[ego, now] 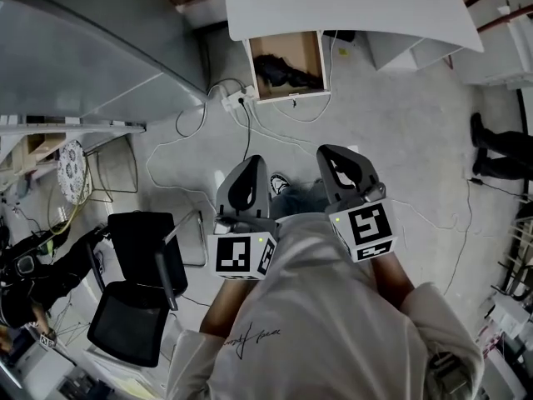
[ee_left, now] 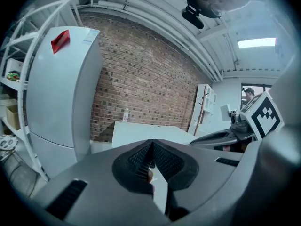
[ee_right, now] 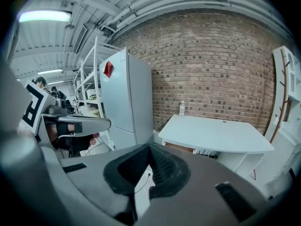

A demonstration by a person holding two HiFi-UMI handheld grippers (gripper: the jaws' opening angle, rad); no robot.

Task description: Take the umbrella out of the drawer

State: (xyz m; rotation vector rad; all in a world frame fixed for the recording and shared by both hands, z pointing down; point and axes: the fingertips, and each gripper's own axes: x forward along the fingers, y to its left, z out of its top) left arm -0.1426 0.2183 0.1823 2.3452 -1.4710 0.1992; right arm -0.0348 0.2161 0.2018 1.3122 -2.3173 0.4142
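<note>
Ahead, white desk (ego: 350, 7), open drawer (ego: 291, 97), brick wall (ee_right: 211, 69)

1. Top centre: the table (ego: 350, 7), with the open drawer (ego: 306, 50) poking out below its edge.
2. The umbrella (ego: 287, 75) lies in that drawer.
3. Mid-frame, the left gripper (ego: 248, 173) and right gripper (ego: 337, 161) sit side by side, well below the drawer.
4. Lower left: a chair (ego: 137, 298).

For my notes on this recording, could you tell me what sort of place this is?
Probably a lab or workshop set up like a home: a bare brick wall, a fridge and white table, and cables trailing over the concrete floor.
</note>
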